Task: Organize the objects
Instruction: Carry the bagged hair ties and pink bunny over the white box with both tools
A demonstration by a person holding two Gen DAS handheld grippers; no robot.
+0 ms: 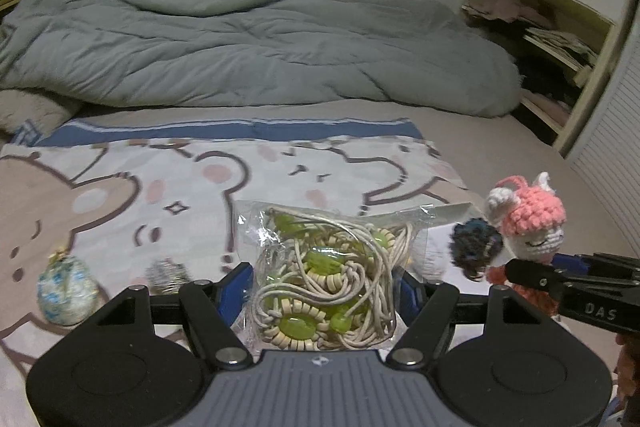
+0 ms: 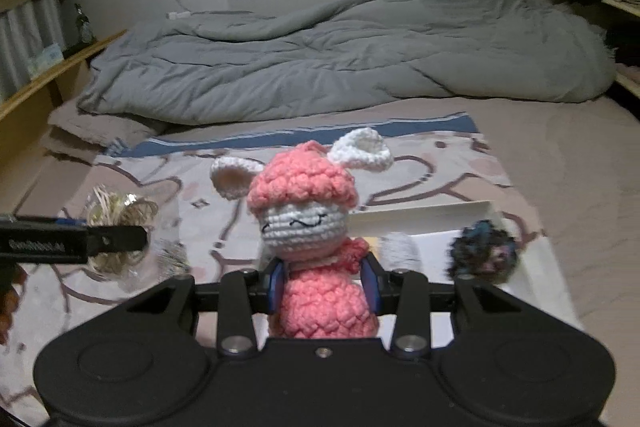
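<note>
My left gripper (image 1: 322, 287) is shut on a clear plastic bag of cream cord and green beads (image 1: 328, 275), held above a cartoon-bear blanket (image 1: 132, 187). My right gripper (image 2: 325, 287) is shut on the body of a pink and white crochet doll (image 2: 308, 227), upright between the blue pads. The left wrist view shows the doll (image 1: 528, 223) at the right, with the right gripper's black finger (image 1: 532, 273) below its head. The right wrist view shows the bag (image 2: 116, 223) at the left, behind the left gripper's finger (image 2: 116, 239).
On the blanket lie a blue-and-white floral pouch (image 1: 66, 291) and a small silvery bundle (image 1: 166, 273). A dark fuzzy pom-pom (image 2: 482, 251) and a grey fuzzy one (image 2: 398, 249) rest in a white tray (image 2: 440, 213). A grey duvet (image 1: 240, 47) covers the bed behind; shelves (image 1: 560, 39) stand right.
</note>
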